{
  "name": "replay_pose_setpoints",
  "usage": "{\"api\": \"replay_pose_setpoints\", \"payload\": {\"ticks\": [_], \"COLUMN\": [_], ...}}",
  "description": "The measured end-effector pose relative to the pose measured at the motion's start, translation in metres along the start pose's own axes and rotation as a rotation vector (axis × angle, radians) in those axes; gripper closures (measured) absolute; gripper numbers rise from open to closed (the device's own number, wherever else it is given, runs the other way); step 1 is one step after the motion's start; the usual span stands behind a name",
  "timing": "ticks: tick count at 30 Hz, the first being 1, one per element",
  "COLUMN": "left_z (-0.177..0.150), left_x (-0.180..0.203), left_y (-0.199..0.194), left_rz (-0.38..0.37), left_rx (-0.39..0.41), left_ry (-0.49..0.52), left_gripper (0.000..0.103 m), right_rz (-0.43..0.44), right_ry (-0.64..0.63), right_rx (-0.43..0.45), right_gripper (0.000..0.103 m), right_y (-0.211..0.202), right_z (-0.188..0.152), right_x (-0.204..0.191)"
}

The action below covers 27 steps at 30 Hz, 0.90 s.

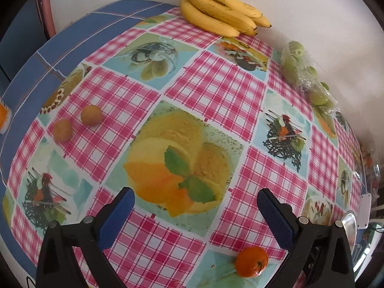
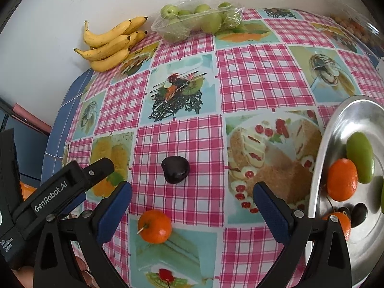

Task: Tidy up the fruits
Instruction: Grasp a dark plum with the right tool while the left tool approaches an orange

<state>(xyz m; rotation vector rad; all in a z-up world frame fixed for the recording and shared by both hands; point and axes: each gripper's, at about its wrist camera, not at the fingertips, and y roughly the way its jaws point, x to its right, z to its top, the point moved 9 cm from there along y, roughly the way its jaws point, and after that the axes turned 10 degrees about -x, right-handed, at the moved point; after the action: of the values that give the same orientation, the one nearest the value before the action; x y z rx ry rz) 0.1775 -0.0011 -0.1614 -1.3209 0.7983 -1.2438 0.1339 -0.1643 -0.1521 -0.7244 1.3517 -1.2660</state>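
My left gripper [image 1: 195, 200] is open and empty above the checked tablecloth. A mandarin [image 1: 251, 261] lies just below its right finger. Two small orange-yellow fruits [image 1: 91, 115] [image 1: 62, 130] lie at the left. My right gripper [image 2: 192, 195] is open and empty. A dark plum [image 2: 175, 169] lies just beyond its fingertips and a mandarin [image 2: 155, 226] lies between its fingers, lower down. The metal plate [image 2: 336, 129] at the right holds a green fruit [image 2: 360, 160], two mandarins [image 2: 342, 179] and a dark plum [image 2: 359, 211].
A bunch of bananas [image 1: 220, 7] [image 2: 110, 43] lies at the back by the wall. A clear pack of green fruits [image 1: 302, 72] [image 2: 199, 21] lies beside it. The left gripper's body [image 2: 60, 189] shows at the left of the right wrist view. The table's blue edge [image 1: 36, 55] curves along the left.
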Motion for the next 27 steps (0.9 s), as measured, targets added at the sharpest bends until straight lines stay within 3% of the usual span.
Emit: {"api": "replay_pose_setpoints", "payload": {"ticks": [8, 11, 13, 17, 19, 24, 27], "left_z": [0.001, 0.003, 0.004, 0.006, 0.007, 0.004, 0.000], "left_x": [-0.003, -0.005, -0.006, -0.009, -0.009, -0.004, 0.001], "left_y": [0.007, 0.010, 0.012, 0.012, 0.013, 0.014, 0.012], "left_rz": [-0.019, -0.013, -0.008, 0.015, 0.013, 0.005, -0.009], "left_rx": [-0.031, -0.038, -0.040, -0.039, -0.046, -0.056, -0.062], "left_ry": [-0.014, -0.010, -0.004, 0.014, 0.020, 0.037, 0.055], "left_gripper": [0.000, 0.000, 0.000, 0.000, 0.000, 0.000, 0.000], "right_rz": [-0.014, -0.025, -0.039, -0.058, -0.054, -0.051, -0.044], "right_ry": [0.003, -0.022, -0.035, -0.052, -0.054, -0.060, -0.066], "right_rx": [-0.014, -0.013, -0.016, -0.017, -0.018, -0.020, -0.024], "right_gripper": [0.006, 0.018, 0.033, 0.043, 0.057, 0.065, 0.076], "right_y": [0.012, 0.016, 0.019, 0.022, 0.023, 0.024, 0.026], "right_z": [0.005, 0.006, 0.006, 0.007, 0.007, 0.007, 0.006], "right_x": [0.000, -0.004, -0.006, -0.008, -0.010, -0.013, -0.015]}}
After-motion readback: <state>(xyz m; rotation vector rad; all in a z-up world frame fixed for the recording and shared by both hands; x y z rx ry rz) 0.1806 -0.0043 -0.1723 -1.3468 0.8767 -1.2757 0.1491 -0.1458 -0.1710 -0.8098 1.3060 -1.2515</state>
